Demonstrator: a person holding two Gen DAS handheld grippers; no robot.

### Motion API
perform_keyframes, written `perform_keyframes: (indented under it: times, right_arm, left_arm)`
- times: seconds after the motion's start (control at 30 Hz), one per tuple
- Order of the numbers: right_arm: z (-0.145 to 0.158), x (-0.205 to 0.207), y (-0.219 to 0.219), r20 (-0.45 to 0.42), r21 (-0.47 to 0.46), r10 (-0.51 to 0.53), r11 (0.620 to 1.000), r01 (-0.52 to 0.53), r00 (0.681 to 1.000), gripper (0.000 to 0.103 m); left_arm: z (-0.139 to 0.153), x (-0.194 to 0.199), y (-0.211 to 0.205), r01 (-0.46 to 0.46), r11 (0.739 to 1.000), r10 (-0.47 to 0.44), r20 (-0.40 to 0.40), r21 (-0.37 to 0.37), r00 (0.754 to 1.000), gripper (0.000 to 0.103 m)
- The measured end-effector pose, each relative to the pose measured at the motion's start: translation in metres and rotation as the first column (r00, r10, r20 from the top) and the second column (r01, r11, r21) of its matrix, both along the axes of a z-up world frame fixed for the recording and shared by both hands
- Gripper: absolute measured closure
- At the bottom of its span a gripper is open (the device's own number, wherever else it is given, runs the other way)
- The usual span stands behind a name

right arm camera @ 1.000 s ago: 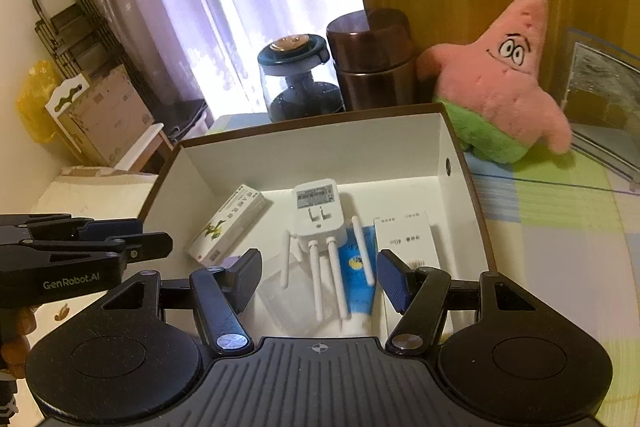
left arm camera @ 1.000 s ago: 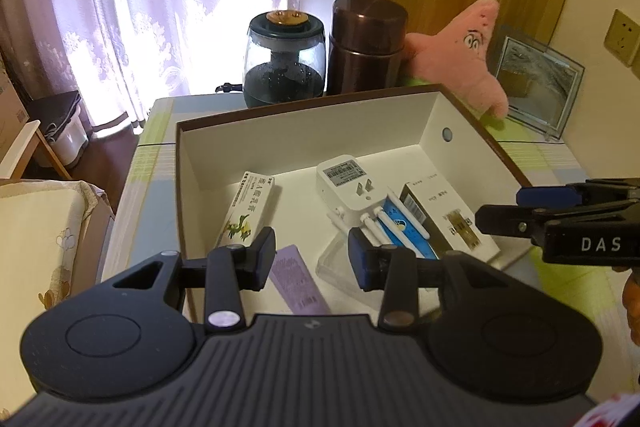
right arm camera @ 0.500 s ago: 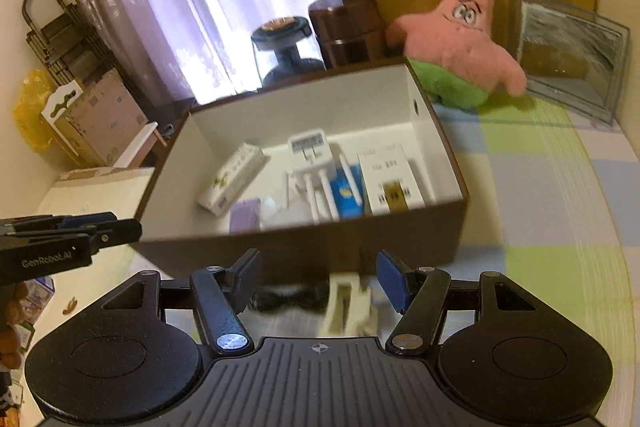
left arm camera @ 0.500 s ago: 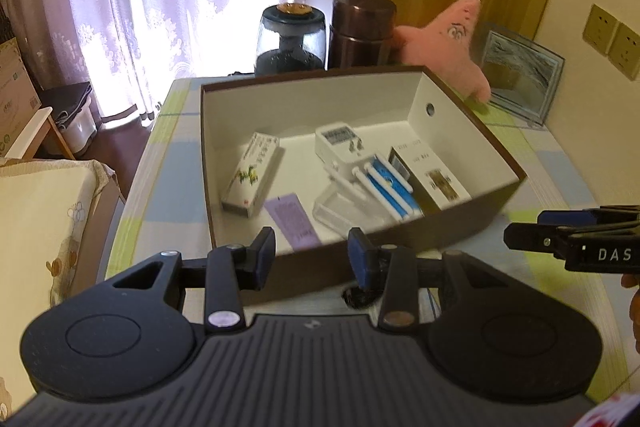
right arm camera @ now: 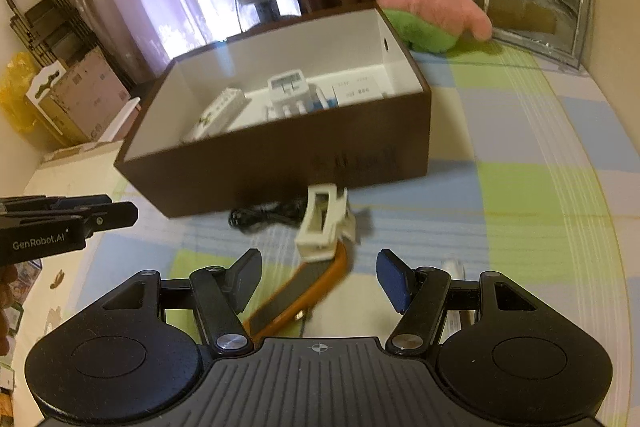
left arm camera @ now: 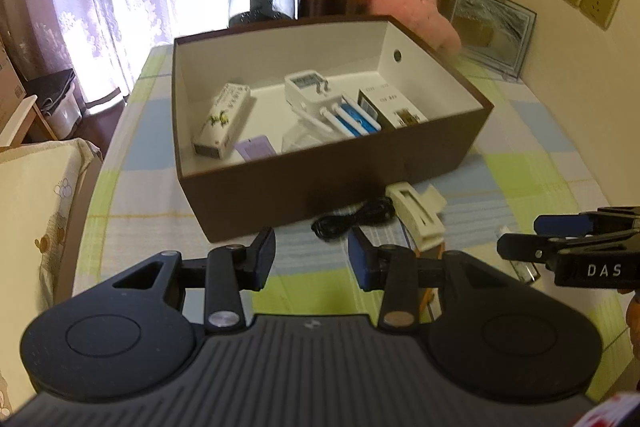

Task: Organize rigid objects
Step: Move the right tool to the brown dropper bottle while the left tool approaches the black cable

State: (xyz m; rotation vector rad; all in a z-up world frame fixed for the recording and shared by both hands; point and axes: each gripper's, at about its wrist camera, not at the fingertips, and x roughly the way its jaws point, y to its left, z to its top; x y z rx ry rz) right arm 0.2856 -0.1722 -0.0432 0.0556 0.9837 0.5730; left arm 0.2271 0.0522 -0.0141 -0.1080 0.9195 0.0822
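Several items are already packed in the box (left arm camera: 320,163): a carton (left arm camera: 222,119), a white plug (left arm camera: 306,89) and a purple card (left arm camera: 256,148). A black cable (right arm camera: 266,217), white clip (right arm camera: 326,223) and orange-edged case (right arm camera: 304,297) are left on the tabletop (right arm camera: 520,227) just before it. The left claw (left arm camera: 311,259) is held partly open and empty; the right claw (right arm camera: 318,281), wider, is empty above the case.

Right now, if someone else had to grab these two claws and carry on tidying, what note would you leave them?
Left claw: open, holding nothing.
Right claw: open, holding nothing, above the orange-edged item.
Brown box: already holds a green-and-white carton, a white plug adapter, a blue-and-white pack and a white carton.
Left to do: the cream clip, black cable and orange-edged item lie on the checked cloth in front of the box. A small white item lies near the right claw.
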Motion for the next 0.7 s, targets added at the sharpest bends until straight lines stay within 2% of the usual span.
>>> perform_keyframes:
  times: [0.7]
  right_arm:
    - [-0.038, -0.042, -0.013, -0.034, -0.069, -0.034, 0.997, 0.032, 0.999, 0.042]
  left_arm:
    - [-0.042, -0.022, -0.028, 0.107, 0.994, -0.106, -0.080, 0.008, 0.991, 0.067]
